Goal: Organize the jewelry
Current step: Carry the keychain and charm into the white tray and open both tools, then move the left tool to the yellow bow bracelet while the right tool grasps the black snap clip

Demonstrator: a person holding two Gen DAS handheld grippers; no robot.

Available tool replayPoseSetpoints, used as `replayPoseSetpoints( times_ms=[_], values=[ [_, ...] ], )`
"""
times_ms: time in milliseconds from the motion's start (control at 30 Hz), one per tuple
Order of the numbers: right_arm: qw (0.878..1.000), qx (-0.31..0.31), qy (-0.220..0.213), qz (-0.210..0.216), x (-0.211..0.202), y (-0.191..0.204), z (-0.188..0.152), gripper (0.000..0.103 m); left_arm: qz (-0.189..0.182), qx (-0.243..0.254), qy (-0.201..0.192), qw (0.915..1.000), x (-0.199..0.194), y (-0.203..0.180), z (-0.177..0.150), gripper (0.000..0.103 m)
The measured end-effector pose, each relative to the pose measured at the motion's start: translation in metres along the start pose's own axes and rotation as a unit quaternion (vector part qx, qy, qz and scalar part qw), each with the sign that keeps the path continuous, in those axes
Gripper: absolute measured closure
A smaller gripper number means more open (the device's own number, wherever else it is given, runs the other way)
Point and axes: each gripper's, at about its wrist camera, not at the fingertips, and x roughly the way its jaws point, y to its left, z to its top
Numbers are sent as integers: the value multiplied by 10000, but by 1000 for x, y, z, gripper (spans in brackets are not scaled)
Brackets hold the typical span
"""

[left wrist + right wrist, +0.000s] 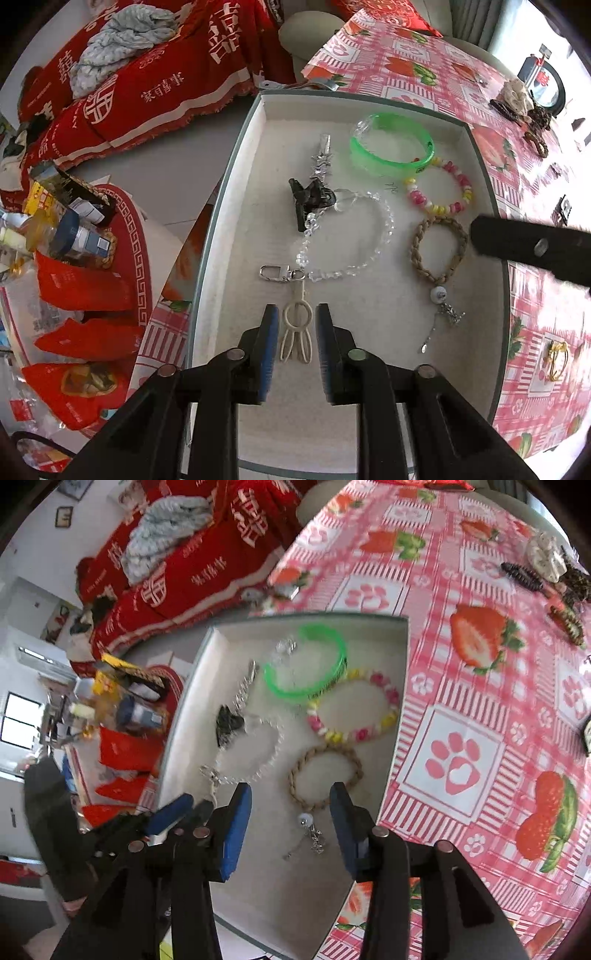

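Placement step judged complete: left gripper (293,334) jaws apart around the cream keychain charm (296,332) lying in the tray (236,155), right gripper (291,812) jaws wide over the braided bracelet (325,775); next, fetch remaining desk (480,686) pieces.

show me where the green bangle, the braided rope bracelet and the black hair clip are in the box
green bangle (391,157), left wrist view, front band.
braided rope bracelet (416,254), left wrist view, left side of the braid.
black hair clip (310,195), left wrist view, its body.
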Motion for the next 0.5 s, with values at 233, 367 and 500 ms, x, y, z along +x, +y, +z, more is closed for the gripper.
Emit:
replayPoseSetpoints(
  times_ms=[233,367,500],
  values=[
    [9995,267,-154,21,-25,-13,-3,51,105,32,-262,9996,-17,-5,2,0],
    [9986,489,-181,-51,-38,-29,-11,48,111,183,-274,9994,-23,-13,4,0],
    [9966,770,-240,-161,-52,-51,-22,39,-45,288,-294,9991,-31,-26,4,0]
  ],
)
